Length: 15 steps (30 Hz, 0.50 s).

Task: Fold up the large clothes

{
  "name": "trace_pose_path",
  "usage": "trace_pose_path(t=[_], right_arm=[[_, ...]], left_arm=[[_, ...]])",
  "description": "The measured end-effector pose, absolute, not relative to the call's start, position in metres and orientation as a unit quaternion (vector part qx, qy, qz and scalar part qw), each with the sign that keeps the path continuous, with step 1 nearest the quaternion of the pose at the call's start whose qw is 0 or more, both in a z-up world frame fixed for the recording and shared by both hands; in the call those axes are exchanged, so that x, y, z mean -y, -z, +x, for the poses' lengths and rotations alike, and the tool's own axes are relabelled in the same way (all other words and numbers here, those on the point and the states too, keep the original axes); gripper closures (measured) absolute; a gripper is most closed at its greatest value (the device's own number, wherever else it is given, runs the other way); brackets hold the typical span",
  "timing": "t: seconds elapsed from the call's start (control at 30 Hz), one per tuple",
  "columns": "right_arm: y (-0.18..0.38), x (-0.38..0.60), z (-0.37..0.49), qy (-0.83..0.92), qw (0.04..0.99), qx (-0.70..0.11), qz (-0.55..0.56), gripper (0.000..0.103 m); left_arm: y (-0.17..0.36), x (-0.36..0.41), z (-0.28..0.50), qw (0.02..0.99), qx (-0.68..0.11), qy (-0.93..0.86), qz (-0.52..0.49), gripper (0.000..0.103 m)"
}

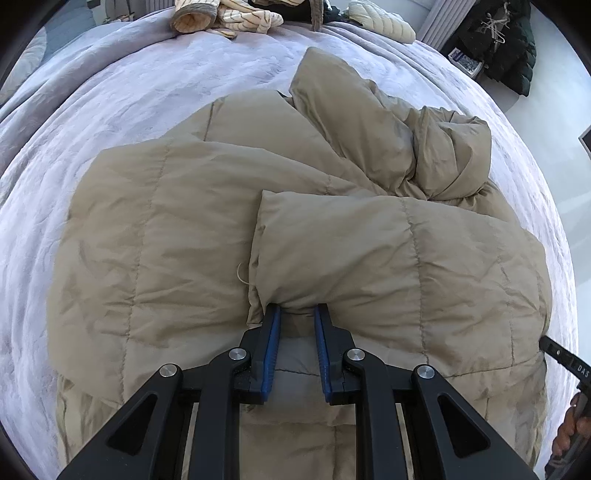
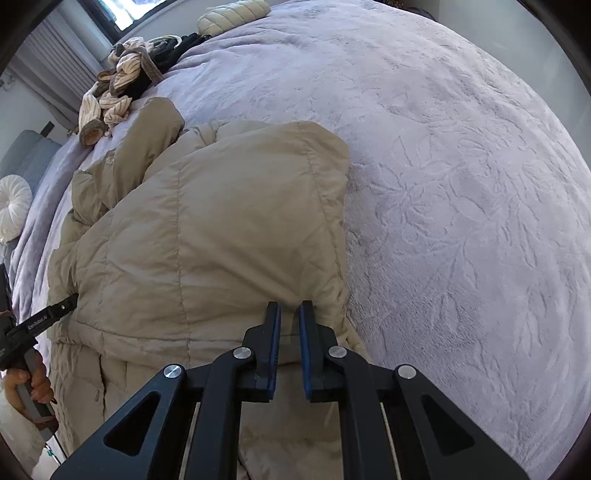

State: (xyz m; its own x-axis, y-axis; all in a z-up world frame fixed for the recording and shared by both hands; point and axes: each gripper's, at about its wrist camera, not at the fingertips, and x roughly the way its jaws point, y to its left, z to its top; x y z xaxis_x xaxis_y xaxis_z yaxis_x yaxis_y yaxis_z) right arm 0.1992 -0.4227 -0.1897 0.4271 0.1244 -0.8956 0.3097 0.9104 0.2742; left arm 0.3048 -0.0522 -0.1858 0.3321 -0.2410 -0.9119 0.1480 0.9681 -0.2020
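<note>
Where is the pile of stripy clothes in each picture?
Left wrist view: the stripy clothes lie at the top edge, left of the middle.
Right wrist view: the stripy clothes lie at the upper left.
Shared landmark: the tan puffy coat on the bed.

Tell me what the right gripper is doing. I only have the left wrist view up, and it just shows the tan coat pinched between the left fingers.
Observer: The right gripper is shut on the tan coat, pinching the coat's edge on its own side.
Operator: What lies beyond that edge?
Observer: Only the lilac bedspread shows there, with a leaf pattern pressed into it.
Operator: Anything else I can't see from here?
Observer: A round white cushion sits at the far left edge of the right wrist view, beside the bed.
</note>
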Motion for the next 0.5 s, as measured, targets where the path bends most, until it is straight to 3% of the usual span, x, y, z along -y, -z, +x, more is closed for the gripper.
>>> trace_pose_path(t=[0.5], right_arm=[[0.160,0.417,0.158,0.043,0.792,-0.549,0.263,0.089]], left_arm=[[0.137,0.040,0.258,0.812,-0.572,0.114,-0.017,0.082]])
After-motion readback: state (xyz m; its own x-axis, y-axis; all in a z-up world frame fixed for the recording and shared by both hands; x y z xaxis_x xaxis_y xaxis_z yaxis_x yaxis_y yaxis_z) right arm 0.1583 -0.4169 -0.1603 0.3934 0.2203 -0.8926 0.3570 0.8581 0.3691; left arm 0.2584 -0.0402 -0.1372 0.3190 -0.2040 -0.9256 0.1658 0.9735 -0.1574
